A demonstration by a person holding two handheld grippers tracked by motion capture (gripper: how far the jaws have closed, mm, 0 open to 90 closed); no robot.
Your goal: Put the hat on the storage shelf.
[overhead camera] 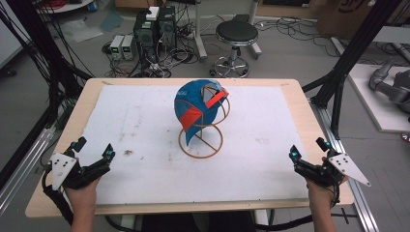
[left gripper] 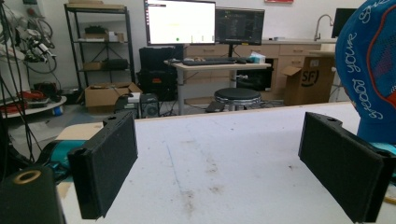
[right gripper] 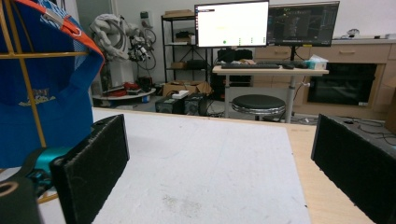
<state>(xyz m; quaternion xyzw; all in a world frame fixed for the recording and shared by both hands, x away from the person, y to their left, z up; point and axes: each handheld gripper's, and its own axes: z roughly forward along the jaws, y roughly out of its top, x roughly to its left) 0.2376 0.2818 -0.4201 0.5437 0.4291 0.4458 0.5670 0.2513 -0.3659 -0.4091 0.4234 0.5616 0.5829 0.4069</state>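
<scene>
We held the left gripper near the tabletop's front left corner, its jaws spread wide with nothing between them. A blue and orange cap hung on a gold wire stand just behind the middle of the white mat, well apart from both grippers. Near the front right corner we held the right gripper, its jaws likewise parted and empty.
</scene>
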